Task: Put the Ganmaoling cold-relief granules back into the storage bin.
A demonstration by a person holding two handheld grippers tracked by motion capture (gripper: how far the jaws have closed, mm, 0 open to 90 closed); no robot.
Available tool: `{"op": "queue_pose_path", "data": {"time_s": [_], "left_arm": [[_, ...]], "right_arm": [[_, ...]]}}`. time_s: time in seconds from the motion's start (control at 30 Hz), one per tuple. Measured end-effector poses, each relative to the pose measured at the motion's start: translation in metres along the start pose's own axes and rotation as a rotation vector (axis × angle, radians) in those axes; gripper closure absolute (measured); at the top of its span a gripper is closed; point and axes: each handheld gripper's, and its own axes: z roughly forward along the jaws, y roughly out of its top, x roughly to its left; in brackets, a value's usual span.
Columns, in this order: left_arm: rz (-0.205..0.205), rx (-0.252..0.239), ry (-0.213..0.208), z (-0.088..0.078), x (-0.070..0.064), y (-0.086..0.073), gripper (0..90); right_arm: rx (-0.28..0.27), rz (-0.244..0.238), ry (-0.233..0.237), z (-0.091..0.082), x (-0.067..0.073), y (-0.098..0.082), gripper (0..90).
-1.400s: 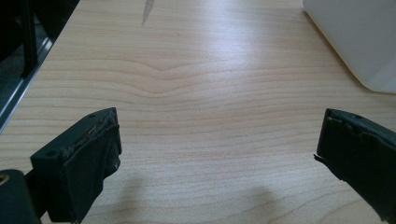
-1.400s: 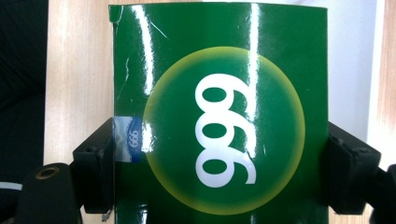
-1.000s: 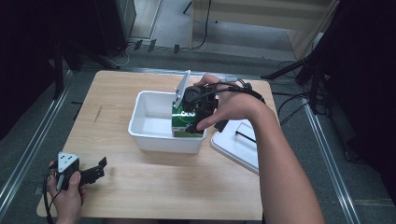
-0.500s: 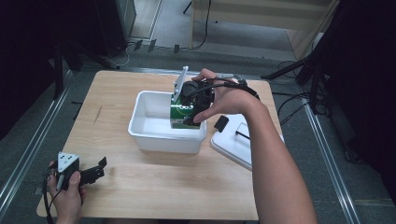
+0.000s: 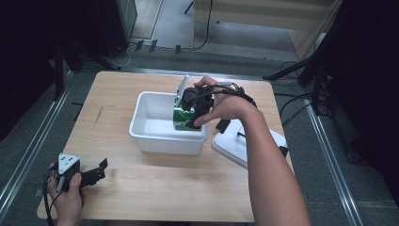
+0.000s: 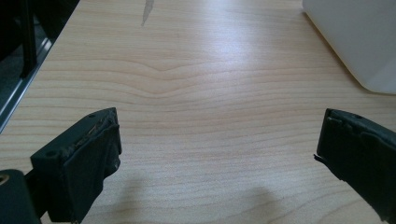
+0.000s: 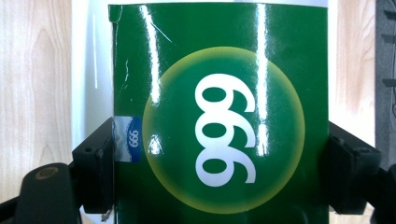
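The tabletop [image 5: 141, 188] is carrying a white bin [image 5: 150, 136] near its middle, and everything else is sitting around that bin. Just beside the bin's right wall, a white lid [image 5: 230, 146] is lying flat, partly under the person's right forearm. At the bin's right end, inside the rim, a green box [image 5: 181, 117] is hanging in the right claw [image 5: 190, 113] — in the right gripper view the box [image 7: 219, 121] is standing between the two black jaws, which are pressing on its left and right edges, so the right claw [image 7: 219, 172] is clamped on it. Well apart from the bin, toward the near left corner, the left claw [image 5: 96, 172] is resting low with its jaws wide apart — bare wood is lying between them [image 6: 217, 158].
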Motion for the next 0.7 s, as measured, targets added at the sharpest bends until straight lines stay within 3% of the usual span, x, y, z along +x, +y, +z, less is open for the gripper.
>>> {"op": "queue_pose_path", "data": {"time_s": [0.53, 0.7], "left_arm": [[0.0, -0.001, -0.001, 0.0, 0.0, 0.0, 0.4], [0.0, 0.001, -0.003, 0.0, 0.001, 0.0, 0.4]], "right_arm": [[0.012, 0.027, 0.015, 0.036, 0.0, -0.012, 16.0], [0.078, 0.031, 0.015, 0.049, 0.002, -0.012, 16.0]]}}
